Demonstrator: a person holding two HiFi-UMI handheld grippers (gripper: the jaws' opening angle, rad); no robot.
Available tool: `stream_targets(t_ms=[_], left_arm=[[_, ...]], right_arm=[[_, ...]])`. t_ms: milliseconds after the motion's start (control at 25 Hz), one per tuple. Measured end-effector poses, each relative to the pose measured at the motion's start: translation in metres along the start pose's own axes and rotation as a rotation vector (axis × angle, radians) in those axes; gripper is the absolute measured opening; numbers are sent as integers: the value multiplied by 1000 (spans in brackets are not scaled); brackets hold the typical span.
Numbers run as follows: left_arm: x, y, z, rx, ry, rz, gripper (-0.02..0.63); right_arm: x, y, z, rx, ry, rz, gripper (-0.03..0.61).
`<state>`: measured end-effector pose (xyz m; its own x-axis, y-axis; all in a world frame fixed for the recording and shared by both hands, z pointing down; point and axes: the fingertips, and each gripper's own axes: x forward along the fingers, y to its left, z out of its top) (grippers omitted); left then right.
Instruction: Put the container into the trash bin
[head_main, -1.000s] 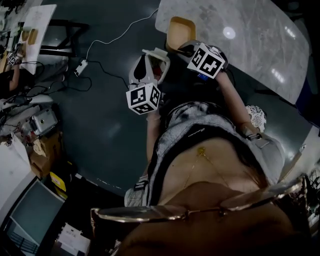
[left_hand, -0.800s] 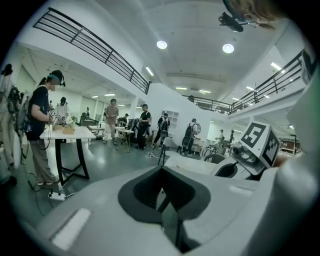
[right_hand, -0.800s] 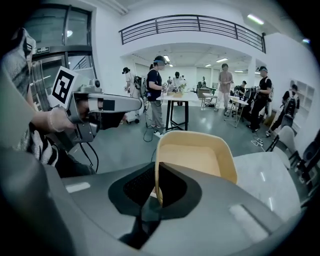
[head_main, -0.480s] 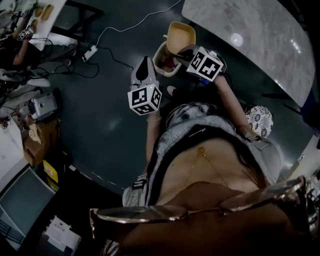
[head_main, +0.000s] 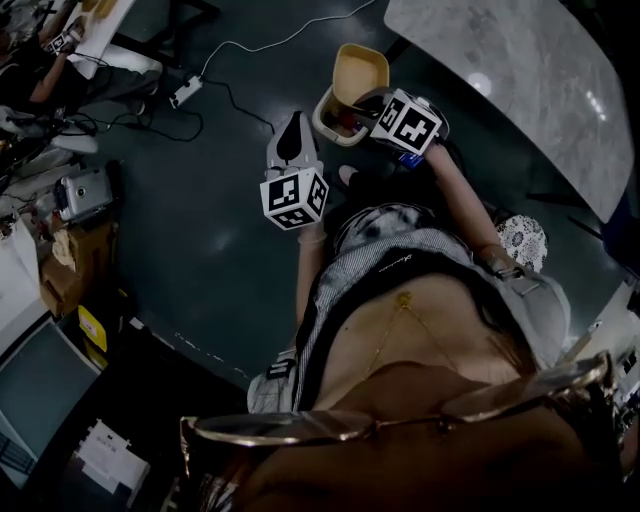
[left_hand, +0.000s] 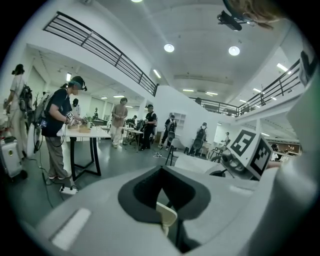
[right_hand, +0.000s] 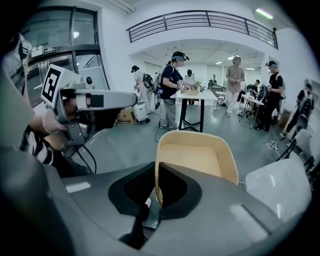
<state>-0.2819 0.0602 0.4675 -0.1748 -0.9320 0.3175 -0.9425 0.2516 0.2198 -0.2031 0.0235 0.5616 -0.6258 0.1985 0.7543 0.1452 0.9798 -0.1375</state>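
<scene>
- My right gripper (right_hand: 156, 186) has its jaws clenched on 1 side wall of the tan container (right_hand: 197, 157); the rim runs straight in between the pads
- In the right gripper view the container's open side faces the camera, and it hangs clear of the dark floor (head_main: 200, 230)
- From the head view, the container (head_main: 360, 70) sits at the tip of my right gripper (head_main: 364, 97), and its near edge overlaps the far side of the cream-rimmed trash bin (head_main: 322, 106)
- The bin stands on the floor just beside the marble counter (head_main: 500, 60), with some dark stuff already inside
- My left gripper (head_main: 290, 130) hangs just beside the bin, on its left in the head view, not touching it
- In the left gripper view its jaws look drawn together at the tips (left_hand: 161, 186) with nothing pinched
- A cream edge shows through the slot lower down; I cannot tell what it belongs to
</scene>
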Motion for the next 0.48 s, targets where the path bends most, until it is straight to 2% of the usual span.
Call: stream_targets(t_ms=[280, 480], left_arm=[[-17, 21, -14, -34, 17, 53, 0], [-26, 38, -29, -55, 43, 85, 0]], right_arm=[[76, -1, -24, 78, 45, 90, 40], [144, -12, -56, 144, 174, 123, 40]])
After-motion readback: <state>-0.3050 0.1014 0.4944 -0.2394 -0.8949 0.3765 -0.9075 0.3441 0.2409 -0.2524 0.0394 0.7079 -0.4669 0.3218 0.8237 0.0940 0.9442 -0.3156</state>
